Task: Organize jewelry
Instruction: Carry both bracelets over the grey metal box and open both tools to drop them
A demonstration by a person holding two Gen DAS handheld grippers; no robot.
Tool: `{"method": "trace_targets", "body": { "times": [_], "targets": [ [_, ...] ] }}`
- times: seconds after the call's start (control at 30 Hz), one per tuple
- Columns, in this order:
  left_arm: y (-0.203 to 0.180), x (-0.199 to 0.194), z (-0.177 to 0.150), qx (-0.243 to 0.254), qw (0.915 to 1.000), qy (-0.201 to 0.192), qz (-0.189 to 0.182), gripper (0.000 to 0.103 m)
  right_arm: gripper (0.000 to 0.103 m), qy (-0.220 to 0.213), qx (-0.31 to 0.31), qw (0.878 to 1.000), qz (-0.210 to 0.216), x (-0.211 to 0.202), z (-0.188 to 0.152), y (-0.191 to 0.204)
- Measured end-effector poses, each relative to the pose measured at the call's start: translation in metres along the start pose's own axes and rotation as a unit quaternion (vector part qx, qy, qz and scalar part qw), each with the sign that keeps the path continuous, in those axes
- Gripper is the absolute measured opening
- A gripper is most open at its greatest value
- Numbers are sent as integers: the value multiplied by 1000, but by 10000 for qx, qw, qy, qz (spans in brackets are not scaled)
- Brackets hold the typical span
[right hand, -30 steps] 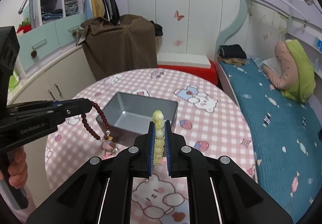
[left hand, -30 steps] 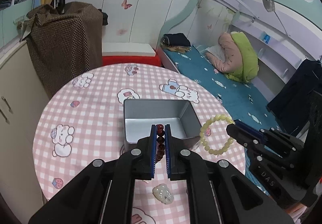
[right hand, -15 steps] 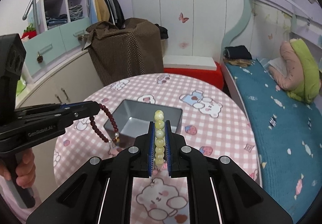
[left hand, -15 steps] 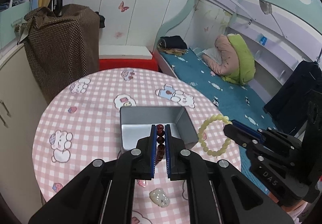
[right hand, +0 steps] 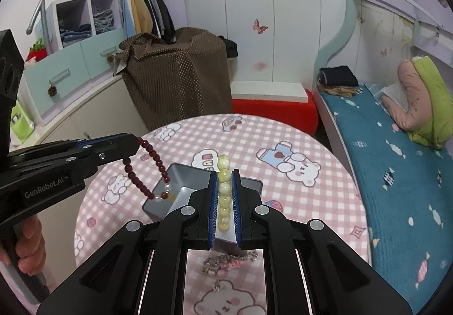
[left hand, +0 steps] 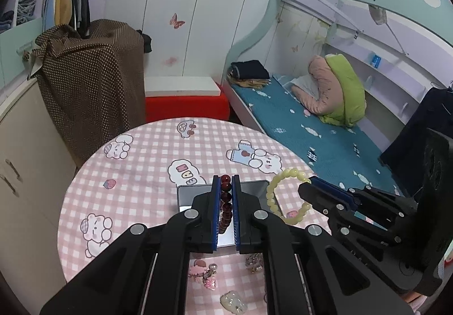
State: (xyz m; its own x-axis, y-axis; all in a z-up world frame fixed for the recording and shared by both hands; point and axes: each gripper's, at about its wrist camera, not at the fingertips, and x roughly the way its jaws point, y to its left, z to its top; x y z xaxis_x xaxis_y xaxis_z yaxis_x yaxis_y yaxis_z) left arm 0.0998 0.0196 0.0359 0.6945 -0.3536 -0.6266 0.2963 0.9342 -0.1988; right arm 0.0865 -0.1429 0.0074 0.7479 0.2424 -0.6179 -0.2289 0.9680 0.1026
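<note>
While pinched, red bracelet point(right hand: 147, 170) hangs vertically, yellow bracelet point(left hand: 286, 196) likewise

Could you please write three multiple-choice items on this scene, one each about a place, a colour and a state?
1. Where does the dark red bracelet hang?
A. over the metal tin
B. on the bed
C. on the shelf

2. What colour are the beads in the right gripper?
A. blue
B. pale yellow
C. black

3. How is the left gripper?
A. wide open
B. shut on the dark red bracelet
C. lying on the table

Answers: 1 A, its loop dangles at the tin's rim; 2 B, the yellow bracelet shows it; 3 B, red beads sit pinched between its fingers.
</note>
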Motion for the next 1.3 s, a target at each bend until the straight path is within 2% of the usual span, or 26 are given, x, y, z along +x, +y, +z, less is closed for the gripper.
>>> {"method": "trace_targets", "body": {
  "times": [0.37,0.53,0.67,0.7,0.73,0.77,0.8,0.83,0.87,0.9,1.03,1.3],
  "targets": [
    [10,61,-16,-99,9971,744,87,6,10,589,157,9981,78,51,-11,-4],
    [10,72,-20,-78,9960,883,141,7,12,711,216,9972,125,61,-15,-4],
    [6,73,-21,84,9957,861,327,7,12,759,454,9960,157,63,-16,-10],
    [5,72,-21,115,9956,859,357,9,14,775,520,9954,198,63,-16,-13],
    [5,71,-21,140,9956,849,367,14,21,793,566,9950,209,62,-15,-15],
    [5,69,-20,141,9958,824,373,27,28,803,638,9946,168,62,-15,-19],
    [5,68,-20,137,9958,805,411,39,52,795,696,9944,98,60,-16,-21],
    [8,66,-20,119,9952,762,602,44,67,727,759,9944,-56,56,-15,-24],
    [10,64,-20,93,9947,737,706,53,69,639,783,9948,-136,53,-15,-27],
    [13,62,-19,49,9951,711,680,55,70,535,789,9953,-173,49,-15,-29],
    [20,61,-21,-21,9942,731,793,55,71,515,838,9948,-253,44,-13,-37],
    [24,59,-25,-76,9940,773,770,55,71,556,793,9948,-316,41,-16,-35]
  ]
}}
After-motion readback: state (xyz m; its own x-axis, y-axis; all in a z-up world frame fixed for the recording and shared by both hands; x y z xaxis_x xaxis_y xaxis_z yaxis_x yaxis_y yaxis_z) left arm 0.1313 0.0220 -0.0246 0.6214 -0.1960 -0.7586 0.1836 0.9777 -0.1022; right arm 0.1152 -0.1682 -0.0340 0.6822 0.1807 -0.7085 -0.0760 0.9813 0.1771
